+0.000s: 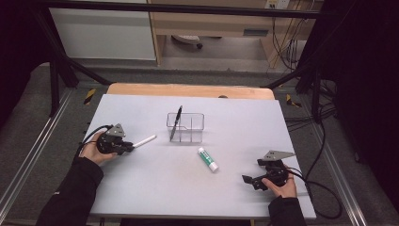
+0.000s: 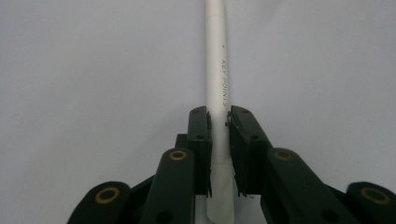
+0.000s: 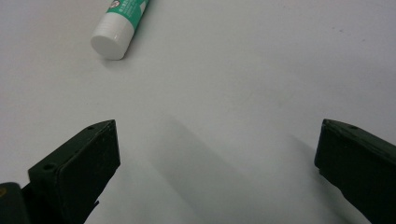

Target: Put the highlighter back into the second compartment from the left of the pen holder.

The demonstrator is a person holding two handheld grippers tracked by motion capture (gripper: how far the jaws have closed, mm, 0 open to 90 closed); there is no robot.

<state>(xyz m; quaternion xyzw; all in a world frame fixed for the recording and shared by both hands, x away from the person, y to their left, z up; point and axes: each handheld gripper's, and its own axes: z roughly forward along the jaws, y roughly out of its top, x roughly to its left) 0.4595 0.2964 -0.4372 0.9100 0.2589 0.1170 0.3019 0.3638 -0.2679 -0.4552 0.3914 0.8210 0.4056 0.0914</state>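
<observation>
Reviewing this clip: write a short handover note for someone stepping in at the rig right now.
Left gripper: shut on the white pen, low over the table.
Right gripper: open, holding nothing, near the table's right front.
Clear organizer: mid-table, with a black pen leaning in its left compartment.
Glue stick: lying loose in front of the organizer.
Done: black pen in. Probably left: the white pen, then the glue stick.

A white sheet covers the light wooden table (image 1: pixel 188 89). Beyond it stand a pale wooden cabinet (image 1: pixel 211 21) and white panel (image 1: pixel 101 33) on grey floor (image 1: pixel 211 63); black cables (image 1: pixel 287 47) hang at right.
</observation>
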